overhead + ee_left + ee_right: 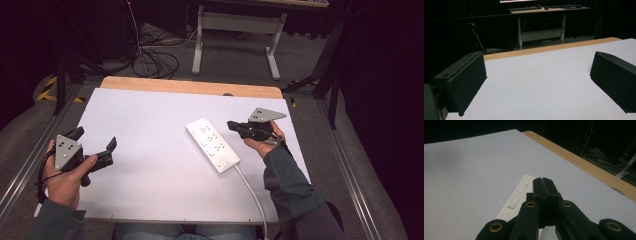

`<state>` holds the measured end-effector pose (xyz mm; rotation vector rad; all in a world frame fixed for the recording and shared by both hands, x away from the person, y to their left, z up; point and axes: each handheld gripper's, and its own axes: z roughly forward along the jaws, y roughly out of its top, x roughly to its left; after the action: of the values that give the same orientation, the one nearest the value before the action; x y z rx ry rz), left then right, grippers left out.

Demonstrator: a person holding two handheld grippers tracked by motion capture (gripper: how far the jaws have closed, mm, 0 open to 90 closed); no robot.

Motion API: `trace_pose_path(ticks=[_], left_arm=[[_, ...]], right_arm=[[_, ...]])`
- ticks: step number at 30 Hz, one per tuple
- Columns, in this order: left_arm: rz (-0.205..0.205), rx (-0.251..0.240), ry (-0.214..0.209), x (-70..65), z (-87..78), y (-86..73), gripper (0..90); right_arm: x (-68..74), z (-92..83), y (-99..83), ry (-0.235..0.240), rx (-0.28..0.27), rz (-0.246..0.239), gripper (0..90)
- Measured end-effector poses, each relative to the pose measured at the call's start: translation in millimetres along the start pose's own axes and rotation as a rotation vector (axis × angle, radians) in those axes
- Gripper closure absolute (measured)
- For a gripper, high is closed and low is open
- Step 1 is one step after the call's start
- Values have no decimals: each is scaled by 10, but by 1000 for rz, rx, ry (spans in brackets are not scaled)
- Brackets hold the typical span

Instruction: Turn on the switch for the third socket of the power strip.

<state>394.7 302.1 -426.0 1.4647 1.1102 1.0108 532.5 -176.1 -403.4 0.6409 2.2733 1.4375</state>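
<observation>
The white table (150,150) carried one thing, a white power strip (212,144), lying flat right of the middle. Its long axis ran diagonally, from the far end toward the table's centre-back down to the near right, where a rocker switch sat and a white cable (252,192) left it toward the person's edge. The sockets faced up.

The left gripper (95,145) was held over the table's left edge, well apart from the strip. In the left gripper view its jaws stood wide apart, with bare table between them and nothing in their hold.

The right gripper (232,125) was held just beyond the strip's right side, pointing left toward its far end. In the right gripper view its jaws were pressed fully together with nothing clamped between them, their tips (542,181) over the strip's (520,195) end. Whether the tips touched the strip could not be told.
</observation>
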Motion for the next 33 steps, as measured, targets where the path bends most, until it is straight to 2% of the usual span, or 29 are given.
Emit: trace_pose_path(ticks=[19,33], left_arm=[[0,1,-3,-6,3,3,11],[2,0,-3,-9,4,4,11]], right_arm=[[-19,-444,-179,-20,-88,37,900],[-18,-632,-283,-33,-154,42,900]])
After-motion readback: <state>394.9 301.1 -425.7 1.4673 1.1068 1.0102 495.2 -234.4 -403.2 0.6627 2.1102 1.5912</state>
